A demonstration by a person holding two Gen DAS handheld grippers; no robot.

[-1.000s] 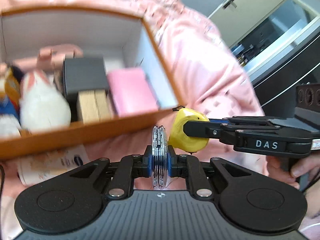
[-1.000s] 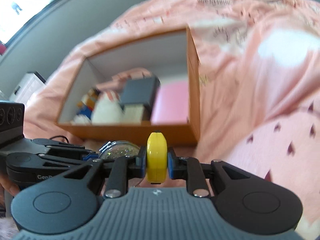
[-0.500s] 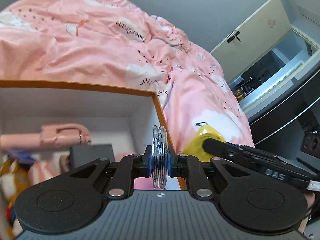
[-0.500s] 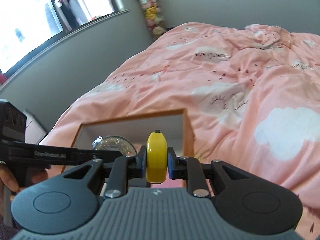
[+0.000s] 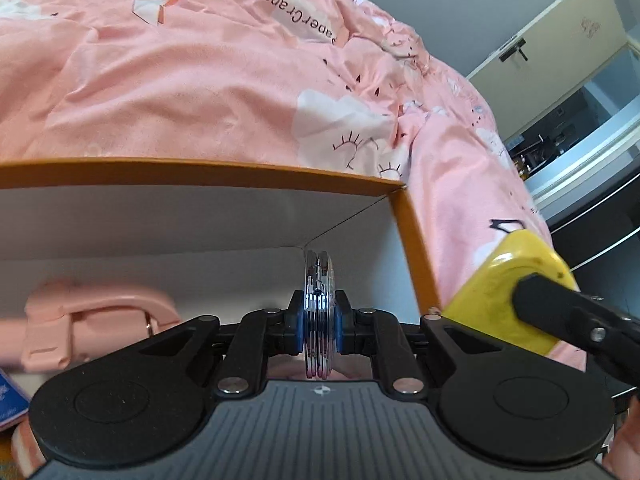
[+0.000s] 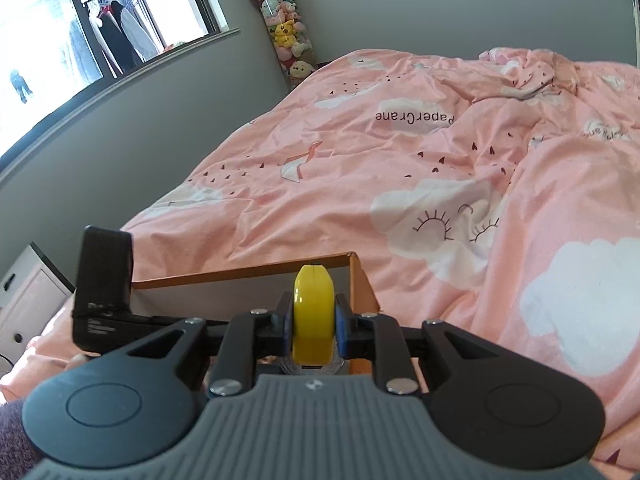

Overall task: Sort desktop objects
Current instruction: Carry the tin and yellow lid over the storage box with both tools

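Note:
My left gripper (image 5: 319, 322) is shut on a thin silver disc (image 5: 319, 304) held on edge, above the inside of an orange cardboard box (image 5: 224, 172) with white inner walls. A pink object (image 5: 92, 316) lies inside the box at the left. My right gripper (image 6: 313, 322) is shut on a yellow rounded object (image 6: 313, 312), close to the box's right wall (image 6: 362, 280). In the left wrist view the yellow object (image 5: 508, 296) shows at the right, just outside that wall, clamped by the other gripper's black finger.
The box sits on a bed covered by a pink quilt (image 6: 440, 152) with cloud prints. A window (image 6: 80, 32) and a column of plush toys (image 6: 284, 28) stand beyond the bed. A white door (image 5: 552, 40) is at the right.
Both grippers moved forward over the box, keeping their objects. The box's front wall and most of its contents dropped out of view; its far wall and the quilt now fill the frames.

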